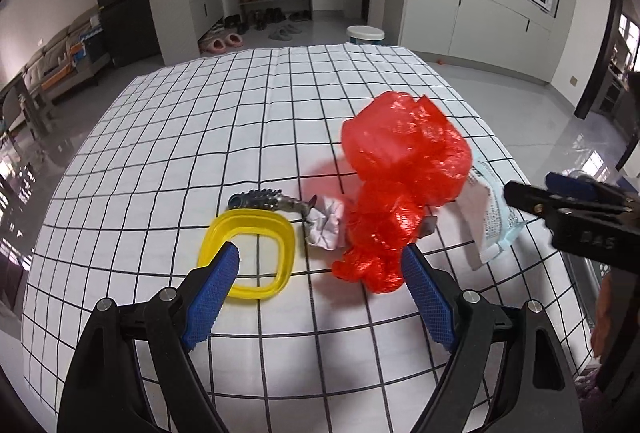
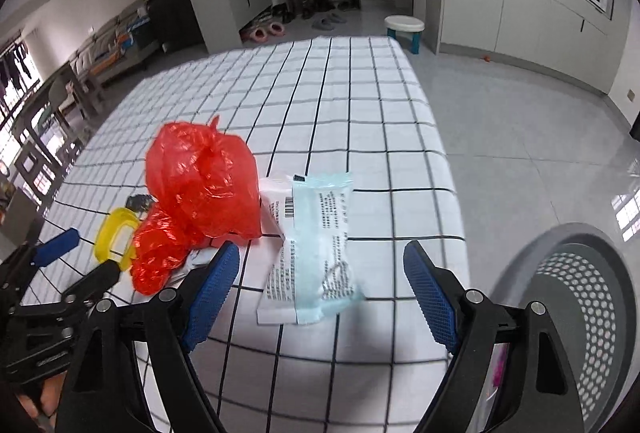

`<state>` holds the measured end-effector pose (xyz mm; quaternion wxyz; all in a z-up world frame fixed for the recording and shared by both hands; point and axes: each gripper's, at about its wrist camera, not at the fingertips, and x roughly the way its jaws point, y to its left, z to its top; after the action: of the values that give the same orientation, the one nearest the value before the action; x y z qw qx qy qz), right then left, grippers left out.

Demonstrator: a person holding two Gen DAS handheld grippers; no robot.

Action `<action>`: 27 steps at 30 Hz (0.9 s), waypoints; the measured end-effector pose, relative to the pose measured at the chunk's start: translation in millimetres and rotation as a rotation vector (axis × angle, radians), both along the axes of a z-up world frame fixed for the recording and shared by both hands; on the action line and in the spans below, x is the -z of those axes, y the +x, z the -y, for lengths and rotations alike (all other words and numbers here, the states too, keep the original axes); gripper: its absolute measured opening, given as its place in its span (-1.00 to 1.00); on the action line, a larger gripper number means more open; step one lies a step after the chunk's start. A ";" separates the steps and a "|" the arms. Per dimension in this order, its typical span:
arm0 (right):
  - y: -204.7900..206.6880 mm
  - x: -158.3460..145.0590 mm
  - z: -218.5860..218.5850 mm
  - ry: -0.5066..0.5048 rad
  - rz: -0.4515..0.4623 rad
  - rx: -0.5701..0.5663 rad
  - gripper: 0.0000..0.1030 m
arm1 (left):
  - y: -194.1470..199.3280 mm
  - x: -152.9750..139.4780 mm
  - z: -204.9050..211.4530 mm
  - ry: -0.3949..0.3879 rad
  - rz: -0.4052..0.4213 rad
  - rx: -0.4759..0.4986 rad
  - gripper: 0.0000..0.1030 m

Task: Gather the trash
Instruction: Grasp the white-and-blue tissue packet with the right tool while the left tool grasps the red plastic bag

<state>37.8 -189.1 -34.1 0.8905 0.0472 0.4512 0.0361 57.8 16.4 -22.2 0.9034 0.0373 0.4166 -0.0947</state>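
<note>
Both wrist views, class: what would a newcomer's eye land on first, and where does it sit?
The crumpled red plastic bag stands out first, heaped mid-table on the checked cloth. Left of it lies a yellow square ring, and on its other side a pale blue and white wrapper lies flat. Both pairs of jaws hang open over them, holding nothing.

Plastic bag (image 1: pixel 404 185) on the tablecloth (image 1: pixel 240 121) between lid (image 1: pixel 248 257) and wrapper (image 2: pixel 316 245) (crumpled paper (image 1: pixel 326 229) against the bag).
</note>
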 end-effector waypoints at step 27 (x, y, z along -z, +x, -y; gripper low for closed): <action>29.3 32.0 -5.1 0.027 -0.056 0.012 -0.03 | -1.3 24.5 15.8 0.018 -0.049 0.019 0.58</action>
<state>67.2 -184.0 -66.1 0.8769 0.0630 0.4752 0.0356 56.6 0.6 -46.7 0.8916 0.0470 0.4390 -0.1004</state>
